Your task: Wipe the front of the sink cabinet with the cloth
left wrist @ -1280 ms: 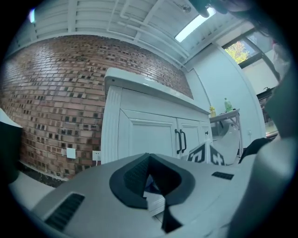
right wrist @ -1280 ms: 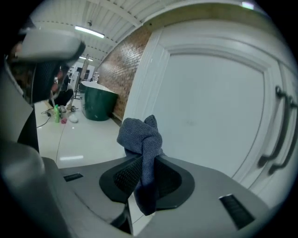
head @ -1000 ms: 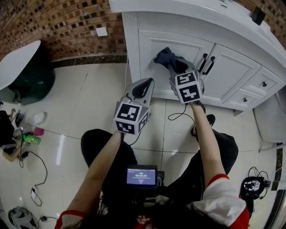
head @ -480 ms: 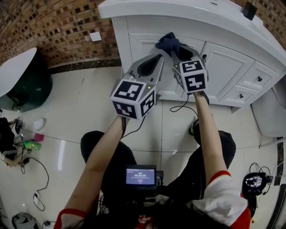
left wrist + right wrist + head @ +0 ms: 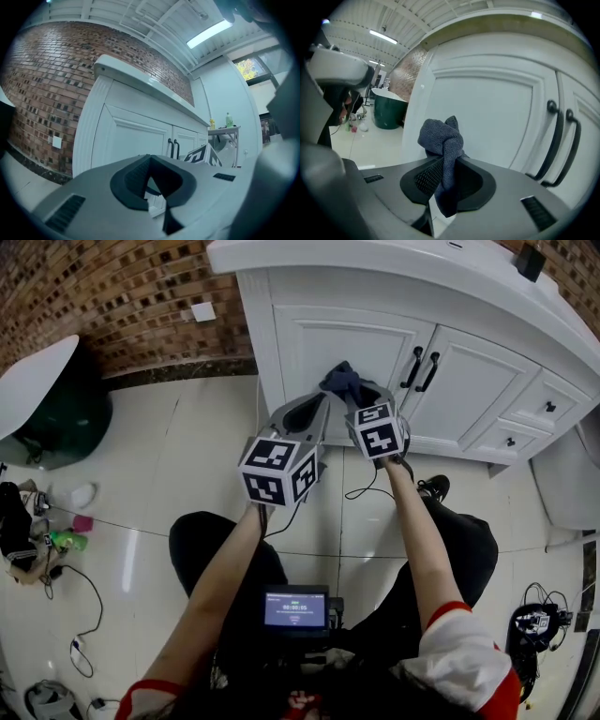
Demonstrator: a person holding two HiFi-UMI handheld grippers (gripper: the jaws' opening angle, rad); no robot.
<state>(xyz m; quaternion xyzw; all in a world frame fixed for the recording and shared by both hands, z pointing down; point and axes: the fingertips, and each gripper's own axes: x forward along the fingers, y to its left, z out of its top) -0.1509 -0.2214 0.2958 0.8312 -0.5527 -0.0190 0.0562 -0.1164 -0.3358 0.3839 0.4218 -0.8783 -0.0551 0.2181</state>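
**tilefan:** Where's the cloth (image 5: 443, 140) right now?

**standing_by:** Bunched into a dark blue knot and pinched between the jaws of the right gripper (image 5: 445, 180); a tail of it hangs down through the gap. It's right up at the low part of the left door (image 5: 342, 338) of the sink cabinet (image 5: 272, 343). From here I can't swear it's actually touching the paint.

**tilefan:** And the other tongs?

**standing_by:** The left gripper (image 5: 152, 180) has its jaws closed together with nothing in them. It sits just beside the right one, a bit further from the door and pointing at the same panel.

**tilefan:** What's the cabinet like?

**standing_by:** All white, with framed panel doors. Two black handles (image 5: 420, 369) stand side by side where the doors meet, small drawers (image 5: 548, 407) with dark knobs are off to the right, and a white countertop (image 5: 394, 263) overhangs the lot. The front looks smooth and a bit glossy.

**tilefan:** Rest of the room?

**standing_by:** The floor (image 5: 187, 446) is big shiny pale tiles. A brick wall (image 5: 112, 296) runs off to the left of the cabinet, with a little white wall plate (image 5: 202, 311) on it. A dark green tub (image 5: 56, 399) with a white rim stands by that wall. Some bottles (image 5: 66, 535) and cables are scattered on the tiles at the far left. The person is crouched low, with a small lit screen (image 5: 296, 607) in front of them.
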